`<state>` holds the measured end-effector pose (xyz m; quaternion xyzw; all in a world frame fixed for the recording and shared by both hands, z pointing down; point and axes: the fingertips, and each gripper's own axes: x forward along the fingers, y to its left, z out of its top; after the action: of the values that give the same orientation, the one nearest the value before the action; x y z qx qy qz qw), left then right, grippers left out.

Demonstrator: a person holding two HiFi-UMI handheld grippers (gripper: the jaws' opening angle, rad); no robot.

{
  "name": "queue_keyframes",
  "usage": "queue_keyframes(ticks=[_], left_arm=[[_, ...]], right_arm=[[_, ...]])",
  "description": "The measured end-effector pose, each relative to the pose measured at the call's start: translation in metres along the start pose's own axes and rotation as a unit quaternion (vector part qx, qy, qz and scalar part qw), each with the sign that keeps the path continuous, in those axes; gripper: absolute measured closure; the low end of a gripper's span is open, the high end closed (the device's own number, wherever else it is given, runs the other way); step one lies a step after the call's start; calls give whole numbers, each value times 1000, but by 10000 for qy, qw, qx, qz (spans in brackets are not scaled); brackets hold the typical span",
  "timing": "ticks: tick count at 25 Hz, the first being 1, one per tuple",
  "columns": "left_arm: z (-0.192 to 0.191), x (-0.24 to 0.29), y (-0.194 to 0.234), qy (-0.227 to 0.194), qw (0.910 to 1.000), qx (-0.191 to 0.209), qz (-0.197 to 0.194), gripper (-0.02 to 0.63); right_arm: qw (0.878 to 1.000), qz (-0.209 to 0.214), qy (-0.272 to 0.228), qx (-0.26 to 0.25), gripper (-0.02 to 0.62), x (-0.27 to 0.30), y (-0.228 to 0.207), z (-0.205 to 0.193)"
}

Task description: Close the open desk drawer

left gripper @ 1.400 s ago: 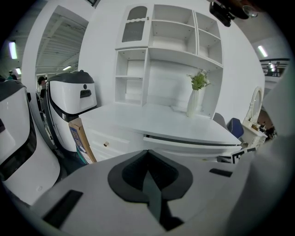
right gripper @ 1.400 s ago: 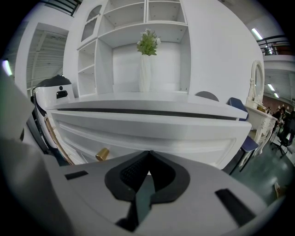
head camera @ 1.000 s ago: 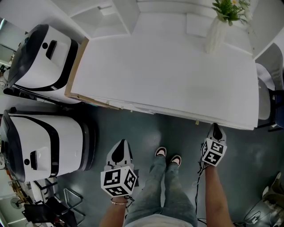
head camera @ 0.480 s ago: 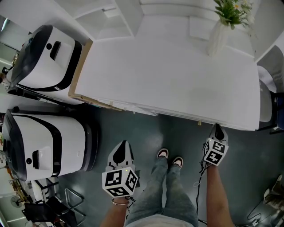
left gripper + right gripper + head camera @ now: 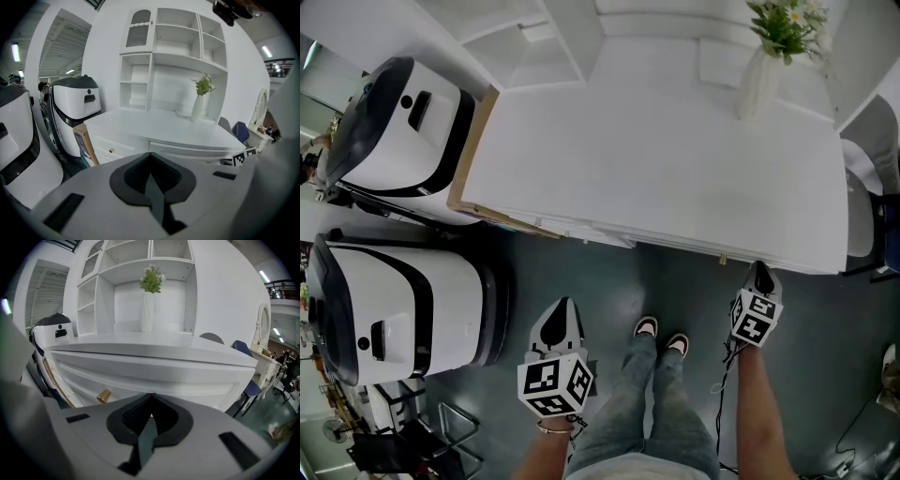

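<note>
The 2 grippers sit low by the person's legs, each with its jaws pressed together on nothing. The left gripper (image 5: 562,305) hangs over the floor, apart from the desk (image 5: 675,159). The right gripper (image 5: 758,270) points at the drawer (image 5: 154,376), its tip just before the white front and right of the brass knob (image 5: 103,396). I can't tell whether they touch. Farther back, 1 vase (image 5: 757,80) stands on the desktop.

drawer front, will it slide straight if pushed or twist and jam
Likely stiff: the drawer front is a wide solid-looking panel. Being wide, it may skew if pushed off-centre; pressing near the knob seems safer. Its face looks smooth, so the shut right gripper might slip.
</note>
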<state>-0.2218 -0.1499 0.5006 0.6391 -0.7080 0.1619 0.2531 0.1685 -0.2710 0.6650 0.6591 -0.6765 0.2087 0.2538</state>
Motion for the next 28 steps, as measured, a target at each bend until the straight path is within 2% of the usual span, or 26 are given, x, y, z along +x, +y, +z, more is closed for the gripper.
queue_keyframes(ticks=[7,14,17,22,28], left_arm=[[5,6,-9,-64,9997,15,-229,588],[36,15,-52,-407,9953,314,-816,588],[61,13,-76,-674,9907,414,-1111,588],[107,8,-116,-1144,9784,642,-1595,588],[155,-5,-134,-1650,9656,778,-1854,588]], right_arm=[[9997,63,-77,233,588,-28,10,6],[9968,283,-719,214,588,-88,16,62],[9930,256,-1114,294,588,-120,5,97],[9788,43,-2006,411,588,-193,-20,162],[9693,-234,-2338,725,588,-254,-45,189]])
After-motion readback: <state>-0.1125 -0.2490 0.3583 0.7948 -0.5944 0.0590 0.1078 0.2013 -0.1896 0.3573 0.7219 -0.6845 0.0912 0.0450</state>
